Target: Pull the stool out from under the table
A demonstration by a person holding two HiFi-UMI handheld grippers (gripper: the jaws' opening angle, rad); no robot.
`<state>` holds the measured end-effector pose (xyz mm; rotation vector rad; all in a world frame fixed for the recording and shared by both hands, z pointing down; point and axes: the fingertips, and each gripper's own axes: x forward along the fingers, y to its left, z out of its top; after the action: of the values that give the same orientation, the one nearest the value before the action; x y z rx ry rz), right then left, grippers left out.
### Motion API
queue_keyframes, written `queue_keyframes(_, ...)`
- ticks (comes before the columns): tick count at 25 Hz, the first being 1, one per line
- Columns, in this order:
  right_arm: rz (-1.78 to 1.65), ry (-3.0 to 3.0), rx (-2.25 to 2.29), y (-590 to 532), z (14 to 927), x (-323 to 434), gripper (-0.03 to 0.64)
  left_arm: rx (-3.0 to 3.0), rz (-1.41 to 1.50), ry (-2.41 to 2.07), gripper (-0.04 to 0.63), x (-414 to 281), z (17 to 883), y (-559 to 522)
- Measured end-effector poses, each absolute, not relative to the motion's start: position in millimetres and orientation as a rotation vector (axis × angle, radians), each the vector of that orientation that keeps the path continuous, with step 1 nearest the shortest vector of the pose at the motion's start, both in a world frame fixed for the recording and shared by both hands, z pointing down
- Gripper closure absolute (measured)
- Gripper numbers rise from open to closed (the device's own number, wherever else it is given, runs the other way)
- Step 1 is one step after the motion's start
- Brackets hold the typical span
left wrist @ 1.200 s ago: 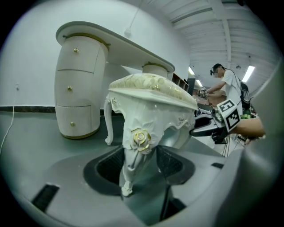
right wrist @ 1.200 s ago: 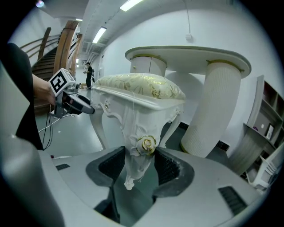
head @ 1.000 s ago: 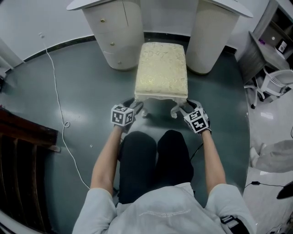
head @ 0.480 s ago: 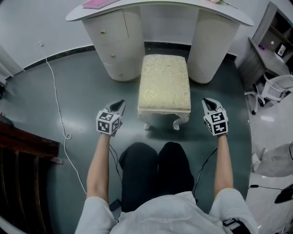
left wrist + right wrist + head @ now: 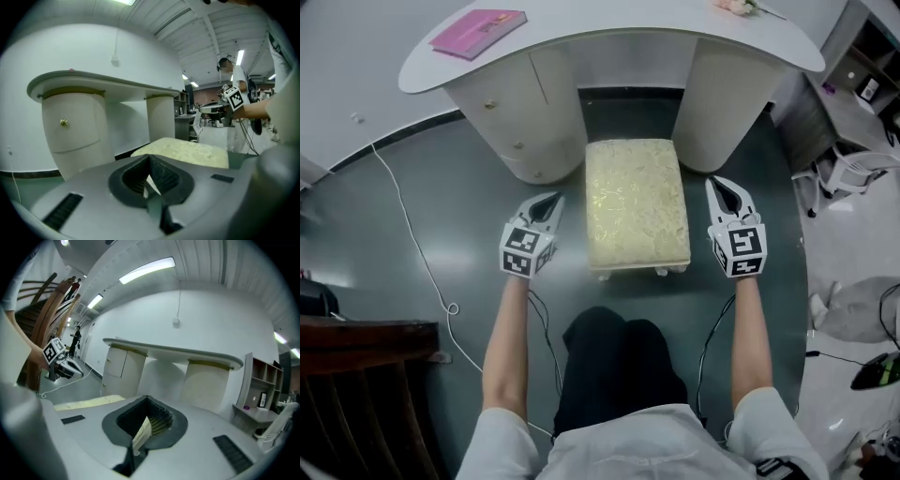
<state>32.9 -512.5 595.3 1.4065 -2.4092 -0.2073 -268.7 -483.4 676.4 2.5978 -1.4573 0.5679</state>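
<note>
Left tongs (image 5: 551, 200), right tongs (image 5: 719, 185) just closed, empty | stool (image 5: 637, 202) lengthwise toward table (image 5: 609, 23)

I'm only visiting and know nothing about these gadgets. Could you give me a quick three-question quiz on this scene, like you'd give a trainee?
1. True or false: the left gripper and the right gripper are clamped on the stool.
2. In the head view, what lies on the left end of the table? A: a pink book. B: a teapot. C: a lamp.
3. Fill in: the stool stands ___ the two grippers.

Key
1. False. Both grippers' jaws have just closed on nothing, and both grippers are beside the stool, clear of it.
2. A.
3. Between.
</note>
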Motion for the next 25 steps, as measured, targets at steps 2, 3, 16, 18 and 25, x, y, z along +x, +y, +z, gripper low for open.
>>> queue_keyframes(2, -0.148, -2.423, 1.461, -507.6, 552.1, 35.1, 0.603, 2.631, 0.574, -1.392, 0.577, -257.7, 635.0, -489.3)
queue_keyframes(3, -0.116, -2.425, 1.484, -501.2, 531.5, 37.9, 0.603, 2.65, 0.581, -1.358, 0.577, -251.2, 611.6, -489.0)
queue_keyframes(16, -0.111, -2.368, 1.408, -465.5, 290.4, 45.9, 0.603, 2.643, 0.419, -1.403, 0.577, -239.2, 337.7, -465.7)
queue_keyframes(18, -0.123, -2.366, 1.412, -459.0, 249.8, 46.8, 0.603, 2.642, 0.414, -1.426, 0.577, -236.4, 296.9, -456.2)
queue_keyframes(25, -0.231, -2.384, 1.367, -415.1, 125.4, 50.0, 0.603, 2.674, 0.405, -1.555, 0.577, -226.7, 173.1, -407.0)
